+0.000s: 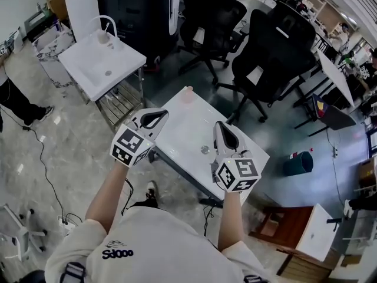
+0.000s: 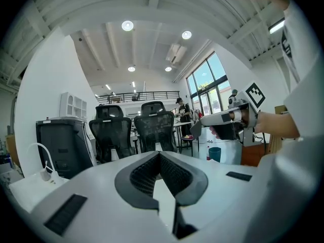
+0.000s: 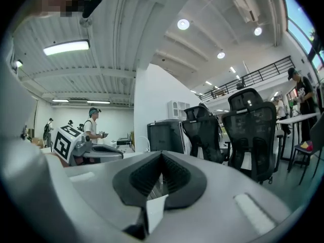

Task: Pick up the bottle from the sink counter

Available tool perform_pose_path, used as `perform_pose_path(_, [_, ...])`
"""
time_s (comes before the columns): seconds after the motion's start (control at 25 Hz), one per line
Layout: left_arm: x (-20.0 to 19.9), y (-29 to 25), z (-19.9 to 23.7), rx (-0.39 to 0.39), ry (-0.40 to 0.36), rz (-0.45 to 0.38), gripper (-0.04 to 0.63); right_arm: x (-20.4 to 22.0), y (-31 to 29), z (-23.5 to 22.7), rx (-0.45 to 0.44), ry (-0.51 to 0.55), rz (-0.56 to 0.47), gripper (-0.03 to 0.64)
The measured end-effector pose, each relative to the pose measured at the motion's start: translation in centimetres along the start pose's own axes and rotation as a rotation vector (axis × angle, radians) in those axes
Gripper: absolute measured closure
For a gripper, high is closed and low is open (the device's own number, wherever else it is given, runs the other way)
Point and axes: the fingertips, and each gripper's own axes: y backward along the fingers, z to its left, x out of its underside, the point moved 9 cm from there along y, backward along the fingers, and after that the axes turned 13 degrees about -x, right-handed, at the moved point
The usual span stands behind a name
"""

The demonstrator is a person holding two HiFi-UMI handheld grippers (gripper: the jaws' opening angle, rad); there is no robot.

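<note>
Your left gripper (image 1: pixel 160 115) and right gripper (image 1: pixel 221 128) hover over the sink counter (image 1: pixel 182 135), jaws together, nothing held. The bottle (image 1: pixel 187 94) stands at the counter's far corner.

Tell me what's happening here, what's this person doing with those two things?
A person holds a tool in each hand at a white sink counter. The left tool and the right tool are both shut and empty. What looks like a small pinkish bottle stands at the counter's far edge, untouched by either.
</note>
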Motion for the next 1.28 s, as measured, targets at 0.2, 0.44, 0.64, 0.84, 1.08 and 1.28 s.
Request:
perform_pose_path(0.2, [0.4, -2.4, 2.6, 0.032, 0.003, -0.006, 0.594, 0.5, -3.3, -0.7, -0.004, 0.012, 0.029, 0.607])
perform_pose_path(0.44, [1.0, -5.2, 5.6, 0.072, 0.012, -0.002, 0.595, 1.4, -6.9, -0.7, -0.068, 0.016, 0.099, 0.607])
perform_pose_path(0.64, [1.9, -7.7, 7.4, 0.094, 0.043, 0.000, 0.595, 2.0, -8.8, -1.6, -0.060, -0.020, 0.094, 0.607])
perform_pose_path(0.84, [2.7, -10.0, 9.3, -0.043, 0.087, -0.005, 0.595, 2.6, -9.8, -3.0, -0.034, -0.043, 0.114, 0.609])
perform_pose_path(1.08, [6.0, -13.3, 10.3, -0.089, 0.087, 0.138, 0.595, 4.4, -11.1, -5.6, -0.047, -0.070, 0.160, 0.609])
perform_pose_path(1.28, [8.9, -16.5, 9.8, -0.080, 0.142, 0.211, 0.594, 5.5, -11.9, -8.5, -0.080, -0.085, 0.177, 0.607])
